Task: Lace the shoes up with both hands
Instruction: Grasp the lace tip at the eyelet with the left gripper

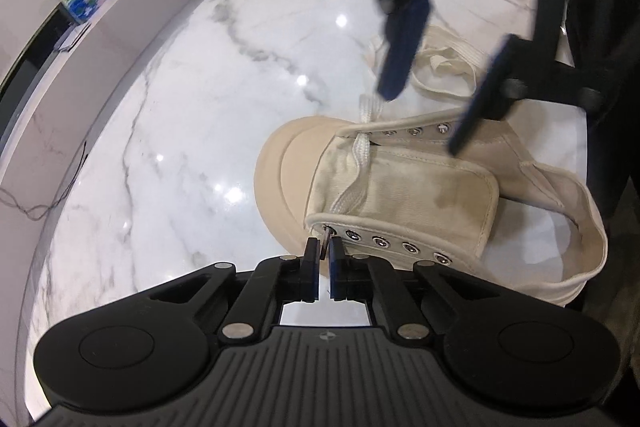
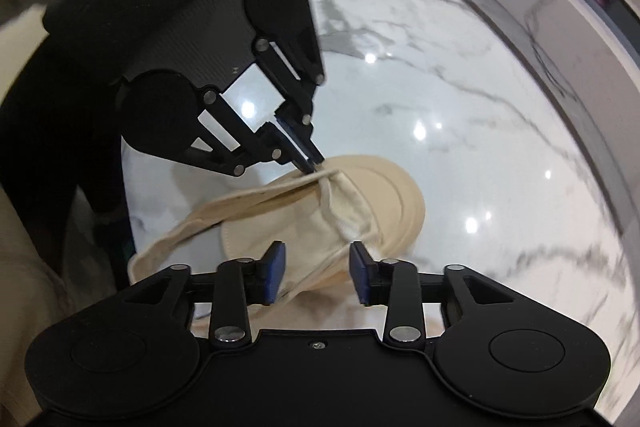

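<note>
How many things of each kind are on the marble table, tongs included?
Shoes: 1, beige canvas shoe
Laces: 1, white lace
Tongs: 2, left tongs shut on the lace tip, right tongs open
Total: 4

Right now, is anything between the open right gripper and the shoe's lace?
Nothing visible. The right gripper hangs open just above the shoe, with the lace exposed across the tongue. The left gripper pinches the lace tip at the near eyelet row.
</note>
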`<state>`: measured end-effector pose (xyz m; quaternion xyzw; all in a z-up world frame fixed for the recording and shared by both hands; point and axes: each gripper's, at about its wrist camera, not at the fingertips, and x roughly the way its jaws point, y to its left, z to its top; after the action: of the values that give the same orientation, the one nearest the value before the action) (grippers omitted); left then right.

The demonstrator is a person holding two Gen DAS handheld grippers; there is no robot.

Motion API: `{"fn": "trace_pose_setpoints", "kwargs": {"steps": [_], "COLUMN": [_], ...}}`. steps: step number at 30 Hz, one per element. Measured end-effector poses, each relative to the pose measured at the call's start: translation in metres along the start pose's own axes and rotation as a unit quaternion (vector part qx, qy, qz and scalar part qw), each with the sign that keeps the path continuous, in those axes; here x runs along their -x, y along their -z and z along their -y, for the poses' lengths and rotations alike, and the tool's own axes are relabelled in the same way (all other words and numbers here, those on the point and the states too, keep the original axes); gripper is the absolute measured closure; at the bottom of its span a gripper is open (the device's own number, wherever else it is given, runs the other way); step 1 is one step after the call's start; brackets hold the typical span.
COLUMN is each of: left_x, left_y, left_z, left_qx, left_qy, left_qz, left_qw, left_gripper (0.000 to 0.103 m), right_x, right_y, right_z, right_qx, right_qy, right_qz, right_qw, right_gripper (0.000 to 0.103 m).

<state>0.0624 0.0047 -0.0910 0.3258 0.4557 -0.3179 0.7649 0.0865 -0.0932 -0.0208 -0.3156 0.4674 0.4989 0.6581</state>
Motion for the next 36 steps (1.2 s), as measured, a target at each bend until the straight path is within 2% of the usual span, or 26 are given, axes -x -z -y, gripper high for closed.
{"fn": "trace_pose_setpoints", "kwargs": {"steps": [8,11,13,21,25,32,36], "left_x": [0.01,0.015,0.017,0.017,0.015,0.006,0.007], "left_y": [0.002,0.004,0.005,0.005,-0.001,-0.023,-0.024], "left_z": [0.007,0.01,0.011,0.013,0.012,0.023,0.022], "left_qx": [0.06,0.081,0.098,0.138,0.155,0.138,0.145], "left_qy": [-0.021,-0.027,-0.031,-0.041,-0.021,-0.017,-0.01], "left_qz": [-0.003,-0.003,-0.003,-0.001,0.012,0.02,0.022], "left_qw": [0.998,0.9964,0.9947,0.9897,0.9876,0.9901,0.9891], "left_gripper": [0.1,0.1,0.1,0.1,0.1,0.1,0.1], "right_x": [-0.014,-0.021,-0.026,-0.023,-0.018,-0.009,-0.004], "right_y": [0.011,0.012,0.011,0.023,0.029,0.04,0.046], "right_z": [0.008,0.008,0.007,0.001,0.003,0.008,0.011], "right_qx": [-0.126,-0.151,-0.161,-0.189,-0.192,-0.199,-0.203], "right_qy": [0.021,0.018,0.029,0.057,0.067,0.08,0.087], "right_qz": [0.005,0.002,-0.002,0.006,0.001,-0.009,-0.013], "right_qw": [0.992,0.988,0.986,0.98,0.979,0.977,0.975], "right_gripper": [0.067,0.076,0.093,0.099,0.1,0.1,0.1]}}
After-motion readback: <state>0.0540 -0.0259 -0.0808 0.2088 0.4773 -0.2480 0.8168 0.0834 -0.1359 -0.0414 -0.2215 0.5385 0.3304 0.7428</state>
